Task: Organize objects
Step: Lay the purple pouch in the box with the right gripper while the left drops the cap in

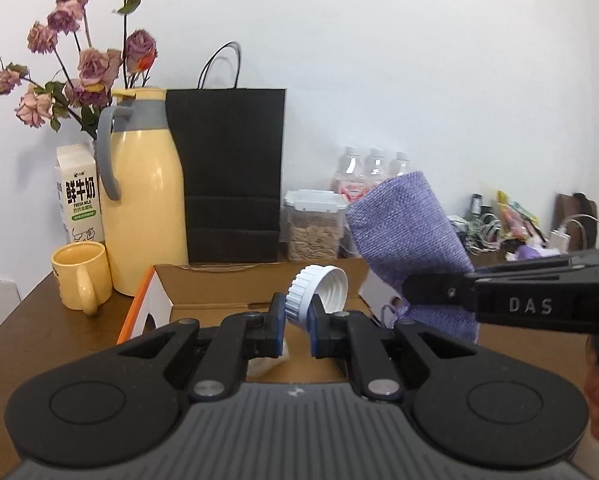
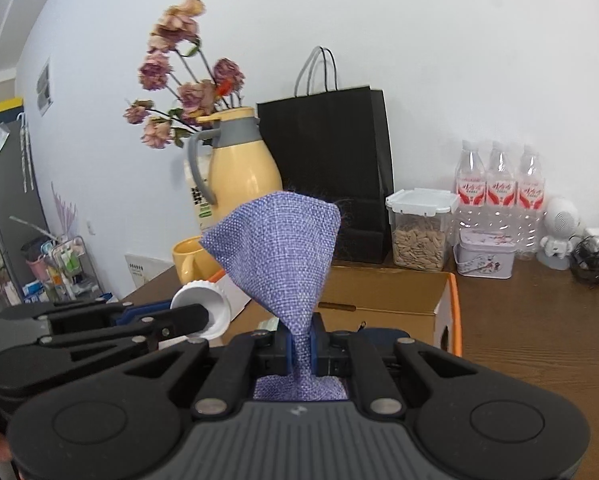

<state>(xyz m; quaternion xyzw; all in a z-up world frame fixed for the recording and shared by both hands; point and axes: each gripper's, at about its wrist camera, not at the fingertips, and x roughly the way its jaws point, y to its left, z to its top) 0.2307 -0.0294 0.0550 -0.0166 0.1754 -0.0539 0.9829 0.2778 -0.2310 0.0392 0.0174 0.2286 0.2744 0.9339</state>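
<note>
My left gripper [image 1: 296, 322] is shut on a white ribbed screw cap [image 1: 319, 290] and holds it above an open cardboard box [image 1: 259, 284]. The cap also shows in the right wrist view [image 2: 203, 306], with the left gripper [image 2: 203, 322] at the left. My right gripper [image 2: 302, 346] is shut on a purple woven cloth [image 2: 279, 248], which fans out upward above the same box [image 2: 387, 292]. In the left wrist view the cloth [image 1: 407, 236] and the right gripper [image 1: 409, 294] come in from the right, close beside the cap.
Behind the box stand a yellow mug [image 1: 79, 272], a yellow thermos jug [image 1: 139, 192], a milk carton [image 1: 79, 196], dried roses [image 1: 79, 60], a black paper bag [image 1: 231, 172], a seed container [image 2: 419, 228], three water bottles [image 2: 499, 188] and a small tin [image 2: 485, 254]. The wooden table [image 2: 539, 340] extends right.
</note>
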